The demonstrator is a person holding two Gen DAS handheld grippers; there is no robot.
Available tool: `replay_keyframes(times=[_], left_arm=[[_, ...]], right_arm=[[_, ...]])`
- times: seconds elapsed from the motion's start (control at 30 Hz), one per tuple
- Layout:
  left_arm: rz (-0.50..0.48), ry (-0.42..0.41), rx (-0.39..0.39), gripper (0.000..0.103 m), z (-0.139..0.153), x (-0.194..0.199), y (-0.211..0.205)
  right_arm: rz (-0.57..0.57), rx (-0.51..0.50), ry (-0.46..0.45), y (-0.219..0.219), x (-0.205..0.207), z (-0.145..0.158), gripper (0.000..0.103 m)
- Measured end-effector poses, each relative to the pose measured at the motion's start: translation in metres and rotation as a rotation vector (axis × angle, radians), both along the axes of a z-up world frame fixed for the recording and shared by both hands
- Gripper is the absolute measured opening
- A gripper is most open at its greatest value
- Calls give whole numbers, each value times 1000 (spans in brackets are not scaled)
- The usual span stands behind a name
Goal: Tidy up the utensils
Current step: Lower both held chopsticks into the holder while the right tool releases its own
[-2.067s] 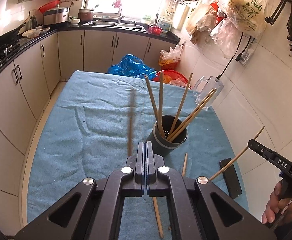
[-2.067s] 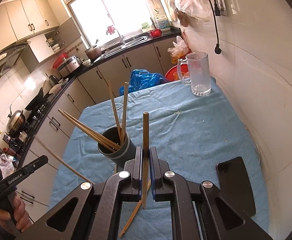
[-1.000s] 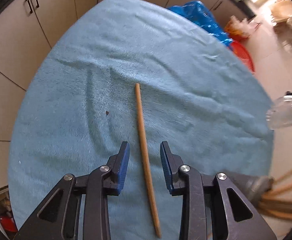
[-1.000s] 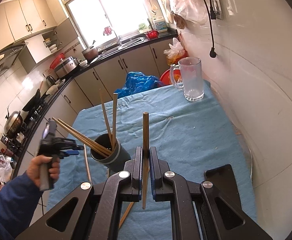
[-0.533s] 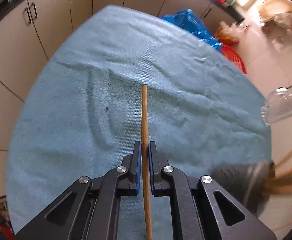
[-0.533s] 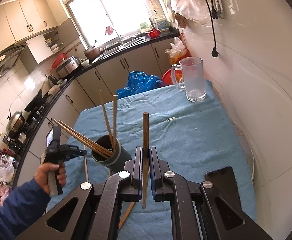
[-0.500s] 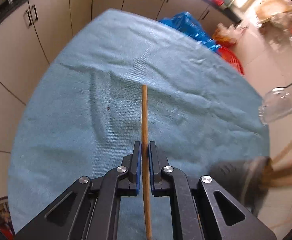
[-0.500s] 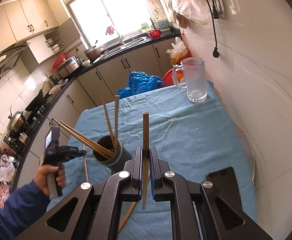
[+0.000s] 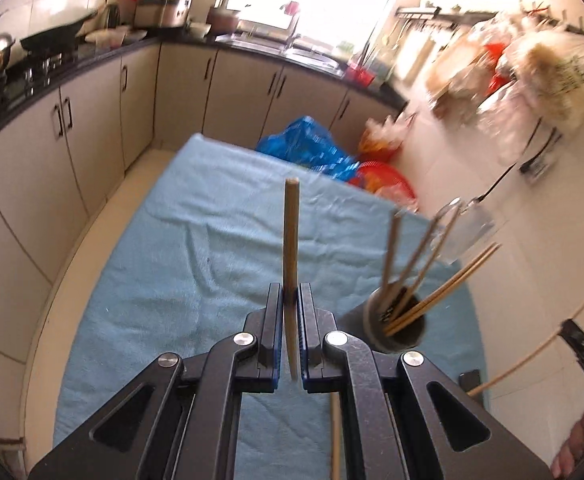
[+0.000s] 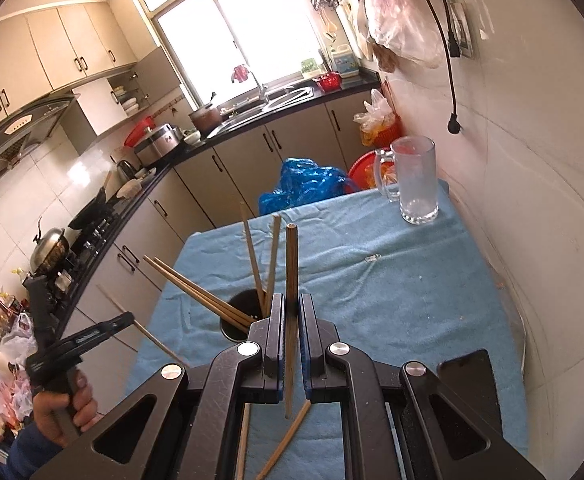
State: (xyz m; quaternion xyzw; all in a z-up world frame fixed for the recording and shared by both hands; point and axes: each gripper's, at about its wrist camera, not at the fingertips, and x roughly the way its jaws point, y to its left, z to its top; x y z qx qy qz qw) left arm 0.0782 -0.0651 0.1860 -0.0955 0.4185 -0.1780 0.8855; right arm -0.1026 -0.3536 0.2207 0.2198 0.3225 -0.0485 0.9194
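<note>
We hold one light, stiff, smooth chopstick (image 9: 291, 240) pinched upright in the left claw (image 9: 291, 304) and another chopstick (image 10: 291, 280) in the right claw (image 10: 291, 308), gripped low on the shaft, near the holder (image 9: 398, 326) toward the tabletop's (image 9: 172, 280) right edge.

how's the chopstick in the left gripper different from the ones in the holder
The chopstick is alone, clamped in the left hand-held gripper off the cloth; the chopsticks in the holder are a bundle with lower ends inside the dark cup. The held one points nearly straight up in the left wrist view; those lean and fan out. All are plain wooden sticks.
</note>
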Motion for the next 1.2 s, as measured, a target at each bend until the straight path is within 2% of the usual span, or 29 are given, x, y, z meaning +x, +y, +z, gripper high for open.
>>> replay_keyframes(times=[0.33,0.73,0.97,1.07,1.2], left_arm=[[-36,-127,-54,6,77,-14,6],[-133,-214,-129,6,134,-35,-8],[-177,-200,-117,6,131,-28,-42],[-197,-165,-99,6,116,-20,-59],[-212,-142,-36,6,91,-12,-82]], right_arm=[[8,-6,-65,3,10,29,7],[-1,11,-126,-3,38,54,7],[-15,23,-135,-3,59,53,6],[-15,19,-126,-1,69,47,7],[-13,22,-98,0,82,33,7]])
